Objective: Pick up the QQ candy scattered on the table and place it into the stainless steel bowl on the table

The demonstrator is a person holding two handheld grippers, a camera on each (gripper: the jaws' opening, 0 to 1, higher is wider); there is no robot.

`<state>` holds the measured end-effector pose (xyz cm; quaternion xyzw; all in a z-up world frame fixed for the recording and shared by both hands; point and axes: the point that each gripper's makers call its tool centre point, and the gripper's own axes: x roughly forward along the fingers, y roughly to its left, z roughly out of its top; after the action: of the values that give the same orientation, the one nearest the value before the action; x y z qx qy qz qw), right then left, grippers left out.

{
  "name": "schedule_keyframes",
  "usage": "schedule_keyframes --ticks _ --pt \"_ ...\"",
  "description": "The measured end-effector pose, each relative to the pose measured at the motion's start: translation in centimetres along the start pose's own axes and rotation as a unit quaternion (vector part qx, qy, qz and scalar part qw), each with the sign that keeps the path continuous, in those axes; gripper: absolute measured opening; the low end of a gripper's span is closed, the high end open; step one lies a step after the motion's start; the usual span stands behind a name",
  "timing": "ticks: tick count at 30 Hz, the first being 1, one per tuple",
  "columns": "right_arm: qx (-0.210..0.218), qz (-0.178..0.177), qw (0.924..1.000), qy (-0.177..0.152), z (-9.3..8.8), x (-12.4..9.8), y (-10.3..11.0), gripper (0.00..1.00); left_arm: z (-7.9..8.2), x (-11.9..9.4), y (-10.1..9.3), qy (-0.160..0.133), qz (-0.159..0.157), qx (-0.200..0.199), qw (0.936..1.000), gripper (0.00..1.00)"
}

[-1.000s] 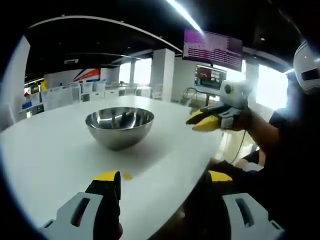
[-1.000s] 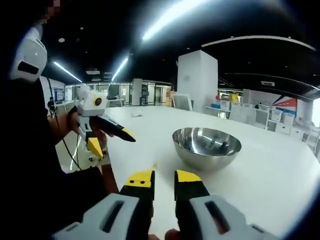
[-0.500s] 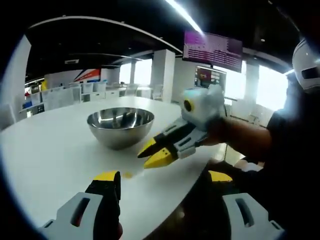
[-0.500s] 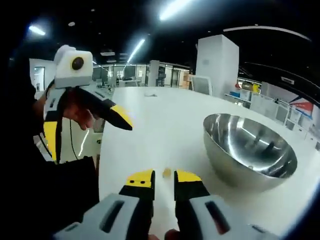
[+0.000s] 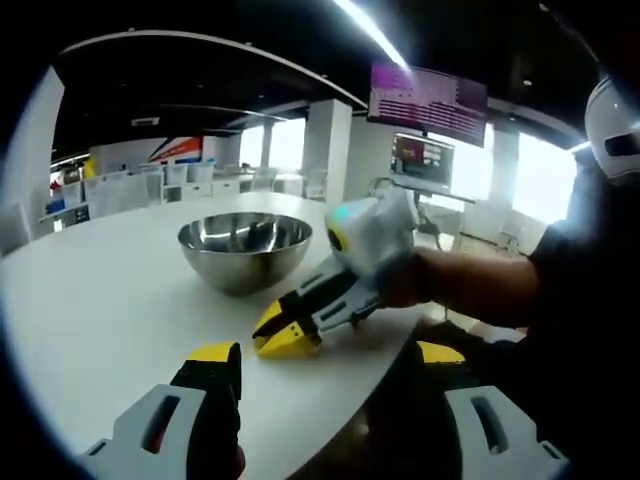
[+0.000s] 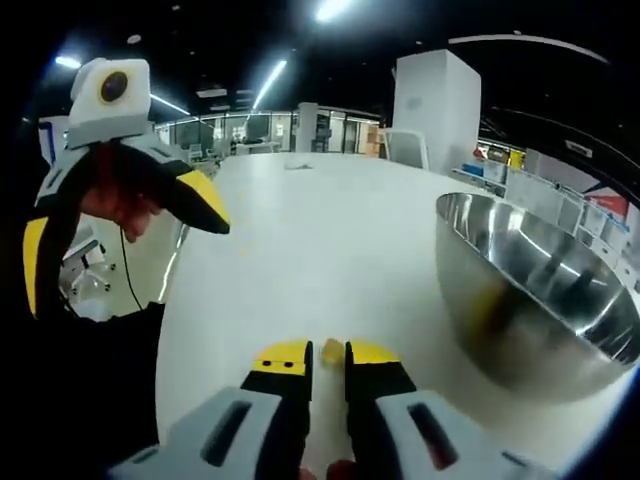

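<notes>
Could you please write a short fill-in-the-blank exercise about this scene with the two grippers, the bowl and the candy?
1. The round stainless steel bowl stands on the ____ table.
2. In the right gripper view, the small yellow candy piece lies just beyond the tips of the ____ gripper.
3. The tips of both grippers are coloured ____.
4. The left gripper holds its jaws wide ____.

Missing words: white; right; yellow; open

No legible text anywhere. Wall screen shows purple rows, too blurred to read. Lower monitor likewise unreadable.
</notes>
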<state>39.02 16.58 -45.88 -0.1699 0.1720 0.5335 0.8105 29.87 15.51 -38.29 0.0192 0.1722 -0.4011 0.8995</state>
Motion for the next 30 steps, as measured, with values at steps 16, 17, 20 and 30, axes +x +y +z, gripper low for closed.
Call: schedule_keyframes --ticks 16,17,20,30 --pt "-0.001 -0.006 0.9999 -0.014 0.3 -0.5 -0.1 0.08 -0.3 0.3 0.0 0.002 -0.002 -0.002 1.0 0.69" --pt "-0.002 -0.006 0.9998 -0.017 0.5 -0.8 0.0 0.08 -0.3 0.3 0.0 0.002 -0.003 -0.002 1.0 0.69" --pt "-0.009 -0.006 0.9996 -0.027 1.4 -2.3 0.3 0.08 -0.2 0.4 -0.1 0.002 -0.003 -0.002 1.0 0.69" --pt "-0.022 -0.016 0.9971 -0.07 4.3 -9.0 0.5 0.08 0.2 1.3 -0.8 0.005 -0.011 0.006 0.9999 0.69"
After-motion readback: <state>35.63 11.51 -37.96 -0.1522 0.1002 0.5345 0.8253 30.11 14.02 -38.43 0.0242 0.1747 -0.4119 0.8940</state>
